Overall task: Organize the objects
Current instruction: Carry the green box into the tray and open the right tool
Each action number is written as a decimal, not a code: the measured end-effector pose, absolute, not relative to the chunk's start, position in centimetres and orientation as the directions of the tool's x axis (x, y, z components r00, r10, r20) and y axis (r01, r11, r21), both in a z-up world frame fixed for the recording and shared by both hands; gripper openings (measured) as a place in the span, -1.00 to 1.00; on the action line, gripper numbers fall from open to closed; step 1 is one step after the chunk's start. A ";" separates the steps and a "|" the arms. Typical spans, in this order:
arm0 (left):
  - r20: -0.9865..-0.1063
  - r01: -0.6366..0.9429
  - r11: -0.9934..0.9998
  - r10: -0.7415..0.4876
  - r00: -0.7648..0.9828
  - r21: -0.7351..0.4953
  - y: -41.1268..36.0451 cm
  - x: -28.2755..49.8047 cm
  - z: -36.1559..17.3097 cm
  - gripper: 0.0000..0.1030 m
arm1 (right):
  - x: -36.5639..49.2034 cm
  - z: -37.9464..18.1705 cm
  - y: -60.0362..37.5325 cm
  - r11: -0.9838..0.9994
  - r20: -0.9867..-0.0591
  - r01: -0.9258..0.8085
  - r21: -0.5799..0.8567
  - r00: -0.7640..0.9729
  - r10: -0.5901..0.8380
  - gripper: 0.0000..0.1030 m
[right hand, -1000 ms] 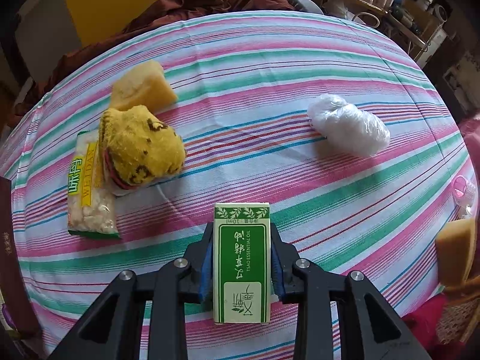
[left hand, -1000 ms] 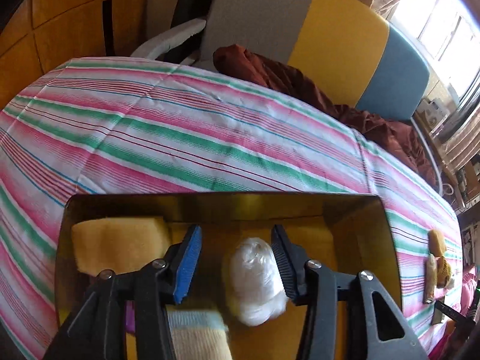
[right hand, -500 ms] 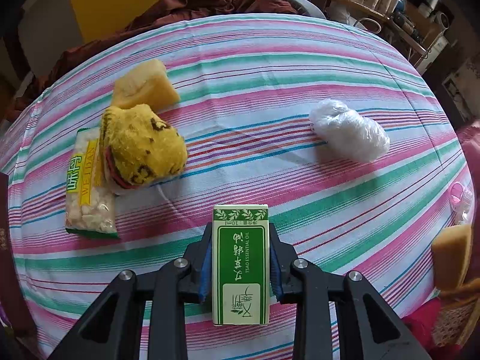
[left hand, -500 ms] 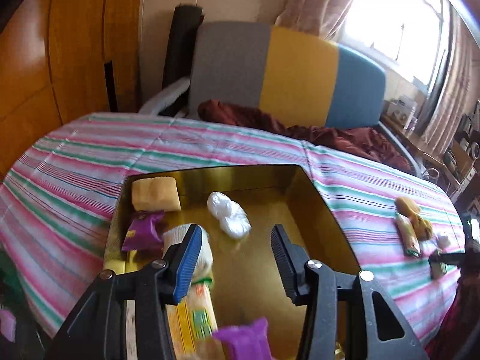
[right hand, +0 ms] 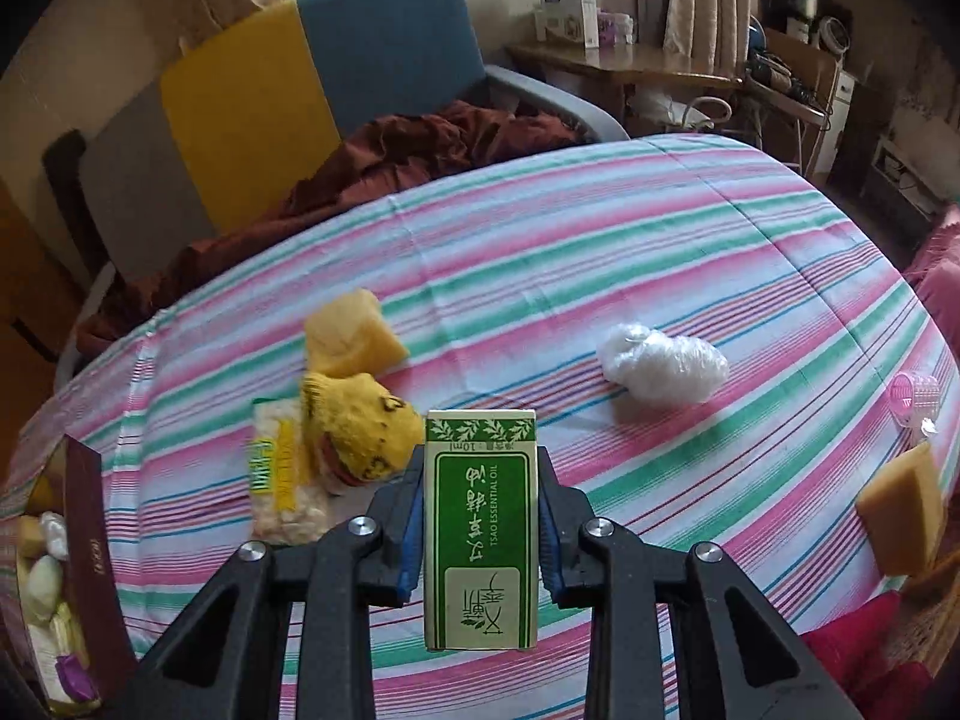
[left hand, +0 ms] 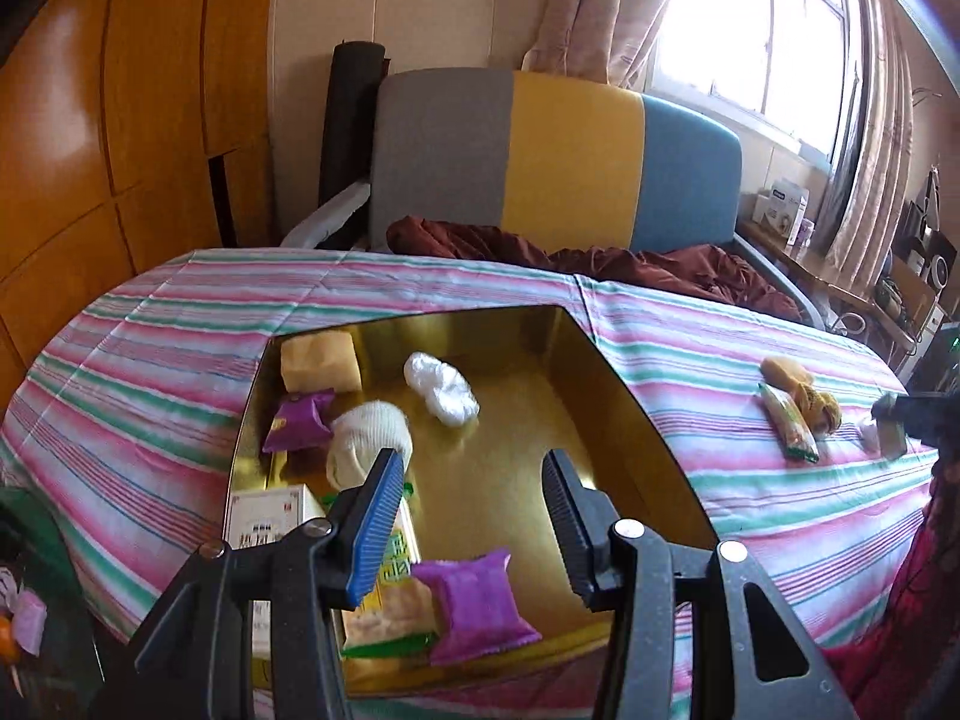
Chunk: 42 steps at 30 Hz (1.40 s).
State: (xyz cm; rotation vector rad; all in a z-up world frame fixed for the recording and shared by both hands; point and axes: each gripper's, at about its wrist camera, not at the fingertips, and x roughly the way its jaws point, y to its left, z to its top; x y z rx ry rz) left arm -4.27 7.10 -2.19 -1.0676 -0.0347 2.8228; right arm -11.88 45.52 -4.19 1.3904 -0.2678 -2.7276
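Your right gripper (right hand: 480, 516) is clamped on the green box (right hand: 480, 531), held upright above the striped cloth (right hand: 600, 252). Ahead and to its left lie a yellow sock (right hand: 354, 426), a snack pack (right hand: 282, 486) and a sponge (right hand: 351, 336); ahead to its right sits a plastic wad (right hand: 660, 363). Your left gripper (left hand: 474, 483) is spread apart and holds nothing above the gold tray (left hand: 612, 384), where a white wad (left hand: 441, 387) lies ahead of the fingers and a purple pouch (left hand: 477, 603) below them.
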 end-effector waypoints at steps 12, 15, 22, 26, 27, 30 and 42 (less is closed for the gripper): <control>-0.662 -0.052 -0.994 0.102 -0.742 -0.095 4.5 -3.1 -2.7 -0.06 | -8.4 -1.6 23.7 -0.825 -0.741 0.462 0.325 -0.417 -0.526 -0.40; -0.670 0.001 -0.994 0.071 -0.739 -0.106 2.6 -3.1 -2.7 -0.06 | -7.4 -2.4 17.5 -0.754 -0.751 0.550 0.358 -0.310 -0.583 -0.40; -0.693 0.148 -0.976 0.005 -0.721 -0.160 -2.3 -2.9 -3.5 -0.06 | -6.3 -6.7 7.0 -0.707 -0.818 0.616 0.348 -0.169 -0.550 -0.40; -0.696 0.173 -0.970 -0.006 -0.718 -0.170 -3.7 -2.8 -3.9 -0.06 | -6.7 -9.7 4.0 -0.732 -0.848 0.582 0.354 -0.132 -0.514 -0.37; -0.697 0.176 -0.969 -0.006 -0.717 -0.172 -3.9 -2.7 -4.0 -0.06 | -6.8 -10.2 3.6 -0.732 -0.848 0.574 0.366 -0.119 -0.517 -0.35; -0.699 0.173 -0.969 -0.002 -0.715 -0.174 -4.0 -2.9 -4.3 -0.06 | -6.8 -11.1 3.2 -0.722 -0.831 0.542 0.430 -0.076 -0.551 -0.14; -0.707 0.135 -0.980 0.010 -0.708 -0.149 -2.1 -2.9 -4.4 -0.06 | -5.5 -10.3 6.2 -0.722 -0.809 0.544 0.427 -0.127 -0.574 -0.01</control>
